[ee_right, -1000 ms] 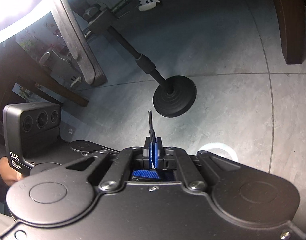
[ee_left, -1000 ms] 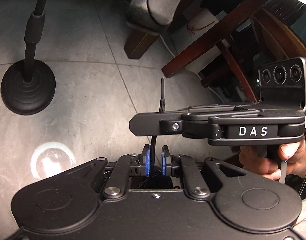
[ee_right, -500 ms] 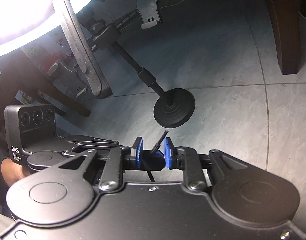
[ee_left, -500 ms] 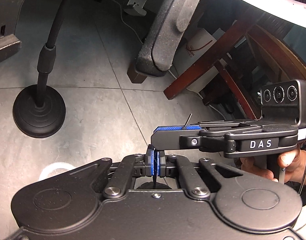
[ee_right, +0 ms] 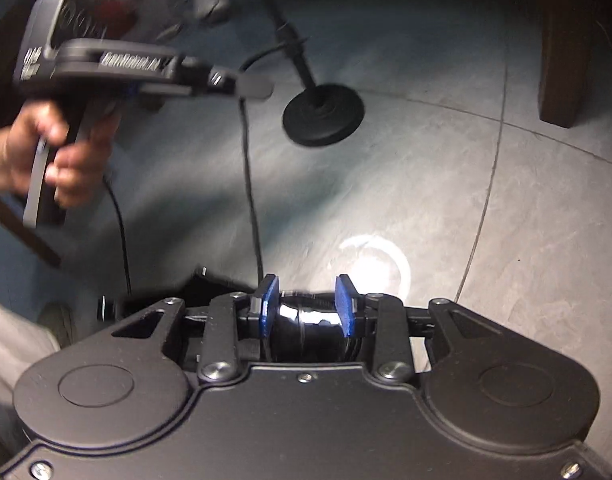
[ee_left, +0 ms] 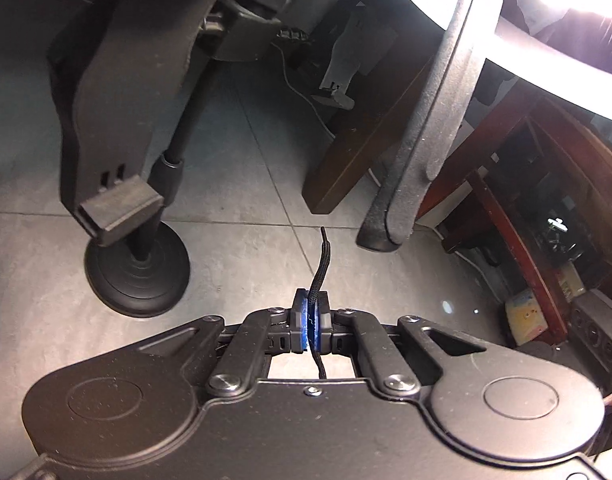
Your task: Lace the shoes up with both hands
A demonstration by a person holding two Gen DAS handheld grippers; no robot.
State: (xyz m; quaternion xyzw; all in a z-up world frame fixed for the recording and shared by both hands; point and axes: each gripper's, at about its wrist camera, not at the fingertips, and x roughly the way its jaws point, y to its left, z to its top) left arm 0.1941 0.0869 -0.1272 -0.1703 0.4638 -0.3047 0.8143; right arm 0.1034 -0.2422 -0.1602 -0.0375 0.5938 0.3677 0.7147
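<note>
— What is hard to see?

— The right wrist view is blurred; under the right gripper (ee_right: 306, 306) something dark and shiny, perhaps the shoe, cannot be told for sure; the left hand (ee_right: 59, 156) is smeared.

— And the lace?

— The black shoelace (ee_left: 317, 276) is pinched between the closed pads of the left gripper (ee_left: 312, 320); its tip stands out beyond the fingers; the right jaws are opening, nothing pressed between them.
</note>
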